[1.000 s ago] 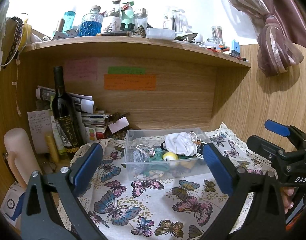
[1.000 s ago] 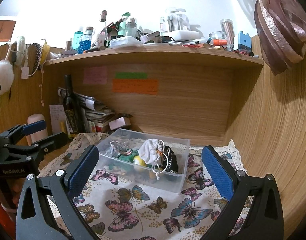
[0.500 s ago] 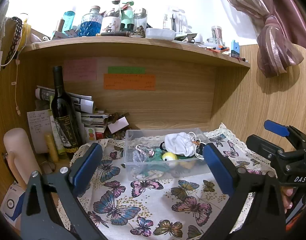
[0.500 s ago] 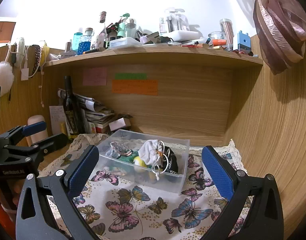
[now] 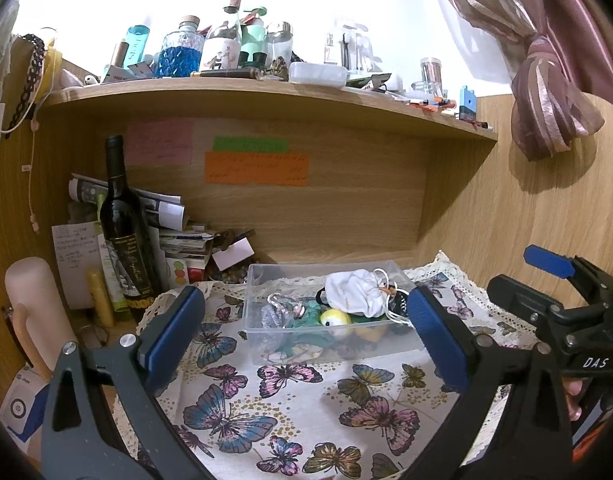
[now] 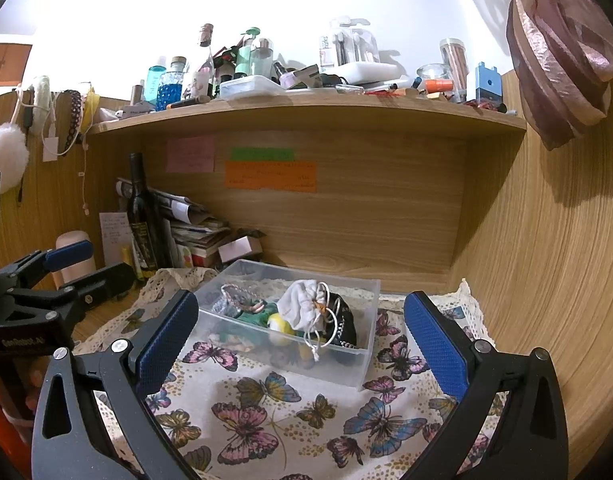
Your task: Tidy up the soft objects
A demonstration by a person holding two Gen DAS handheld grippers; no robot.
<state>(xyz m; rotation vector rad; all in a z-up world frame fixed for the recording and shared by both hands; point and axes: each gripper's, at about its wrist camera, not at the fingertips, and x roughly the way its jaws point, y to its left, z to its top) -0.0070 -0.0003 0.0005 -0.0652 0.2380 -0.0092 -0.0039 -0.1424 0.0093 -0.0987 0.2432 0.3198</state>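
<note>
A clear plastic box (image 5: 262,276) stands on the butterfly cloth (image 5: 290,400). It holds a white drawstring pouch (image 5: 354,298), a green and yellow plush toy (image 5: 334,318), a grey knitted piece (image 5: 272,314) and a black pouch (image 6: 346,328). The box (image 6: 366,356) and white pouch (image 6: 300,306) also show in the right wrist view. My left gripper (image 5: 302,340) is open and empty, in front of the box. My right gripper (image 6: 302,344) is open and empty, also in front of it, and shows at the right of the left wrist view (image 5: 546,280).
A dark wine bottle (image 5: 124,232), stacked papers (image 5: 178,236) and a pink cylinder (image 5: 34,312) stand at the back left. A wooden shelf (image 5: 266,96) crowded with bottles runs above. Wooden walls (image 6: 546,280) close in the right side. A curtain (image 5: 546,112) hangs at top right.
Both grippers stay open and almost still; the view has shifted only slightly.
</note>
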